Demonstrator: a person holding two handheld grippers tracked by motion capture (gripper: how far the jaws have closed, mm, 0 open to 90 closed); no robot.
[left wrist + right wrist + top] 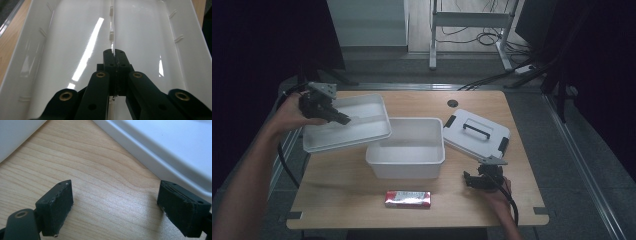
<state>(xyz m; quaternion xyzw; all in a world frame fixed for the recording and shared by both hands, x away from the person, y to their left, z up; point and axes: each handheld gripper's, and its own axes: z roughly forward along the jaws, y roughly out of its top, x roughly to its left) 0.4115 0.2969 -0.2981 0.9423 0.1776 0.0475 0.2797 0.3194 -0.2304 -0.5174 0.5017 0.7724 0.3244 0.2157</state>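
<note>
Left tool (343,120) is clenched on your tray's (362,131) centre rib; its long axis runs straight ahead, box (405,165) just beyond. Right tool (469,179) rests released.

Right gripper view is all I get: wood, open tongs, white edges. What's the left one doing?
Observer: The left tongs are shut on the rib down the middle of a white tray, held up left of the box.
Operator: The white slab at my upper right?
Observer: That's a lid, top side up with its black handle showing, lying right of the box.
Operator: Anything else near me?
Observer: A red packet in front of the box, to the left of your hand.
</note>
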